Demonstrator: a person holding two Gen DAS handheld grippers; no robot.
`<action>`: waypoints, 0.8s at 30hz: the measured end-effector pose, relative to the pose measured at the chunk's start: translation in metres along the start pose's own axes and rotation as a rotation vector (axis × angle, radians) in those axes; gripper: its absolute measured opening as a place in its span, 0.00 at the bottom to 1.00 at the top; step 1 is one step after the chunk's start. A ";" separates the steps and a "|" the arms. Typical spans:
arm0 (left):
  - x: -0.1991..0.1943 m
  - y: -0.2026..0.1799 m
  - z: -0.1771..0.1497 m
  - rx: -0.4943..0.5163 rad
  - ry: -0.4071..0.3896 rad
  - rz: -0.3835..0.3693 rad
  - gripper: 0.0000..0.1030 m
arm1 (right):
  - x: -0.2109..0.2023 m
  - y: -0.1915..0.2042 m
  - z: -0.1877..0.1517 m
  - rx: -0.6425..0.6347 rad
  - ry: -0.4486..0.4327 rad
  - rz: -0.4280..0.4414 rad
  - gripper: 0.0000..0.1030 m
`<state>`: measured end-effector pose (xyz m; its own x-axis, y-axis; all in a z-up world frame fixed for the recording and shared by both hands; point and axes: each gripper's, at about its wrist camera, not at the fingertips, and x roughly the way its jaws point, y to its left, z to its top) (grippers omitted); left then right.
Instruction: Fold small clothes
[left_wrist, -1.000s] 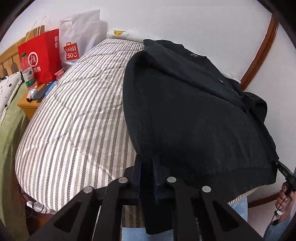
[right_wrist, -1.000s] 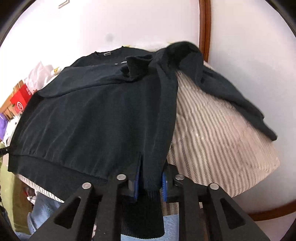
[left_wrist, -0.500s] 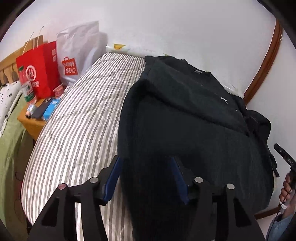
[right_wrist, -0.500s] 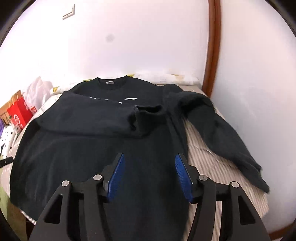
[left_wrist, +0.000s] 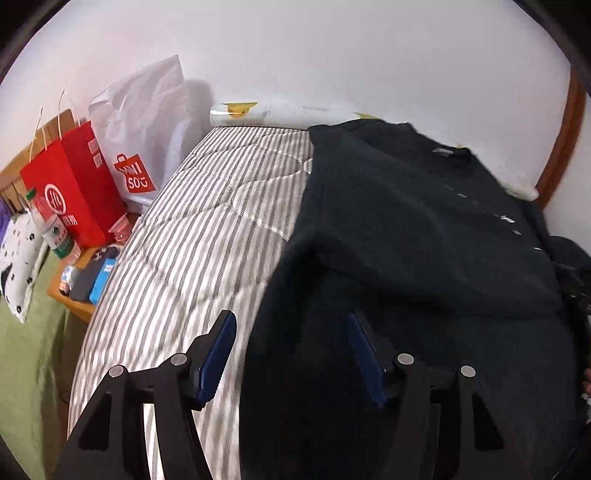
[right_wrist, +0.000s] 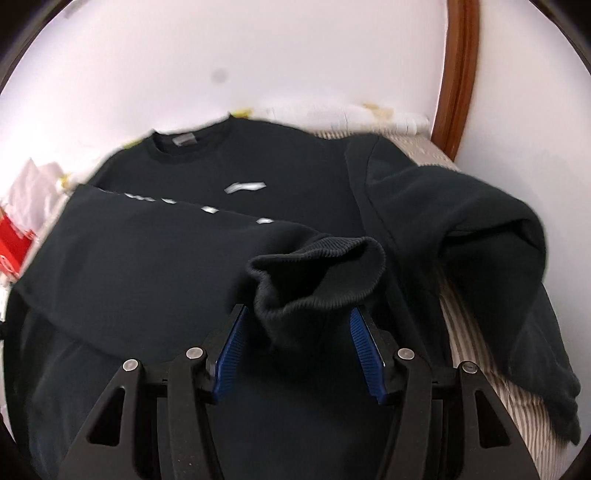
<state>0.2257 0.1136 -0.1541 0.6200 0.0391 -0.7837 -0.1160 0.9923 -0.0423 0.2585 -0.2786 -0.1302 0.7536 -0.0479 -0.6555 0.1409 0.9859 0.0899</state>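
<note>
Bedside stand: a small wooden stand (left_wrist: 79, 306) left of the bed, carrying a clear plastic water bottle with a green label (left_wrist: 51, 225), a red paper bag (left_wrist: 70, 188) and a white plastic shopping bag (left_wrist: 144, 122).
Bed: a mattress in a grey-and-white striped quilted cover (left_wrist: 192, 236), running up to a white wall.
Left gripper (left_wrist: 291, 354): black arms with blue pads, jaws opening; nothing pinched, the sweatshirt's left edge lies below the gap.
Black cotton sweatshirt (right_wrist: 236, 173): spread flat on the bed, collar toward the wall, one sleeve folded across the chest.
Ribbed cuff (right_wrist: 317, 273): end of that folded sleeve, bunched.
Right gripper (right_wrist: 297, 350): jaws apart and empty, poised over the cuff.
Other sleeve (right_wrist: 487, 251): draped rightward over the bed's edge.
</note>
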 end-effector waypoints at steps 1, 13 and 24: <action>0.006 0.001 0.003 0.001 0.001 0.001 0.59 | 0.003 0.003 0.003 -0.021 0.017 -0.015 0.55; 0.023 0.004 0.021 0.004 -0.018 -0.035 0.50 | -0.055 0.072 0.069 -0.169 -0.228 0.131 0.58; 0.025 0.024 0.025 -0.058 -0.033 -0.141 0.42 | 0.043 0.233 0.124 -0.359 -0.099 0.457 0.58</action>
<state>0.2577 0.1415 -0.1587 0.6586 -0.0950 -0.7465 -0.0704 0.9799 -0.1868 0.4033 -0.0711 -0.0439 0.7453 0.3969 -0.5357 -0.4257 0.9017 0.0757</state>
